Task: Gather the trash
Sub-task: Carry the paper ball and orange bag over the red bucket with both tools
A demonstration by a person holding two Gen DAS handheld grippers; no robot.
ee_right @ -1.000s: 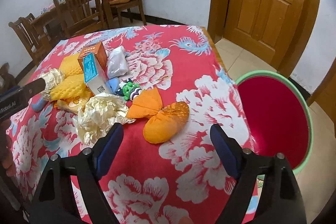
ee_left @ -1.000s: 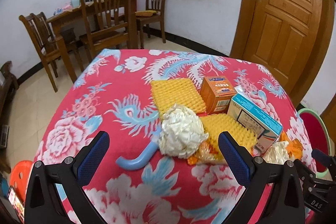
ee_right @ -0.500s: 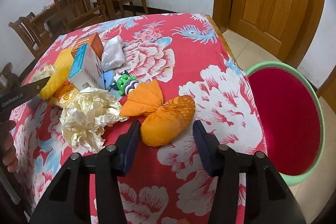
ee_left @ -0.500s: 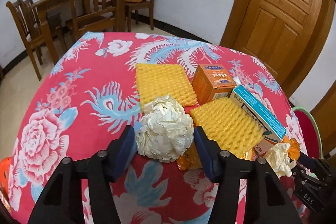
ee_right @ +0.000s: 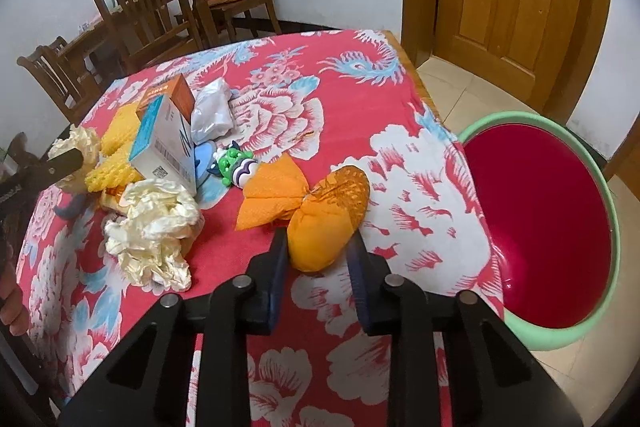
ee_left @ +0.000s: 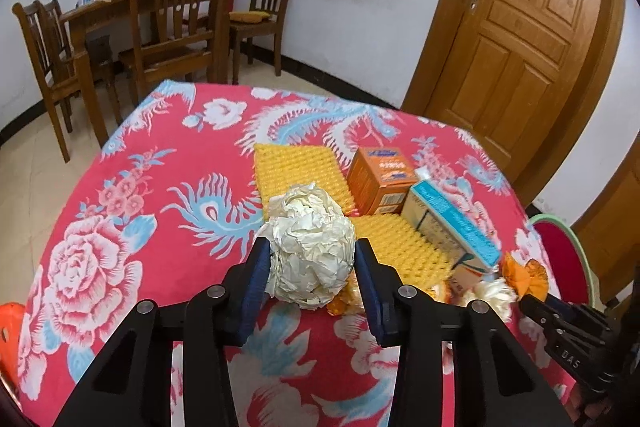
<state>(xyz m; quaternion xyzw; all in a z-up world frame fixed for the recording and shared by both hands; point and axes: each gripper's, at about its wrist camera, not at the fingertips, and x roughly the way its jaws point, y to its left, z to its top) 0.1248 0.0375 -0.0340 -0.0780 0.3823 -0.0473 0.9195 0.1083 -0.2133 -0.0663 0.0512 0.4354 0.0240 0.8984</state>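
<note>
On the red floral tablecloth (ee_left: 132, 211), both grippers have closed in since a second ago, when each stood wide open short of the clutter. The left gripper (ee_left: 310, 259) now has its blue pads pressed against either side of a crumpled ball of cream paper (ee_left: 310, 251), a wrinkled, roughly round wad sitting in front of two yellow bumpy foam sheets (ee_left: 298, 171); the curved blue piece seen before it earlier is now hidden. Behind stand an orange carton (ee_left: 378, 179) and a white box with a teal top (ee_left: 450, 231), both crisp-edged cardboard. The right gripper (ee_right: 318, 247) has narrowed its jaws onto the rounded end of an orange paper bundle (ee_right: 324, 223), a soft, pinched parcel whose loose end fans out flat to the left. Beside it lies a second cream paper wad (ee_right: 154, 231), looser and more ragged, near a small green plastic toy (ee_right: 236, 167). A red basin with a pale green rim (ee_right: 560, 337) sits low beyond the table's right edge.
</note>
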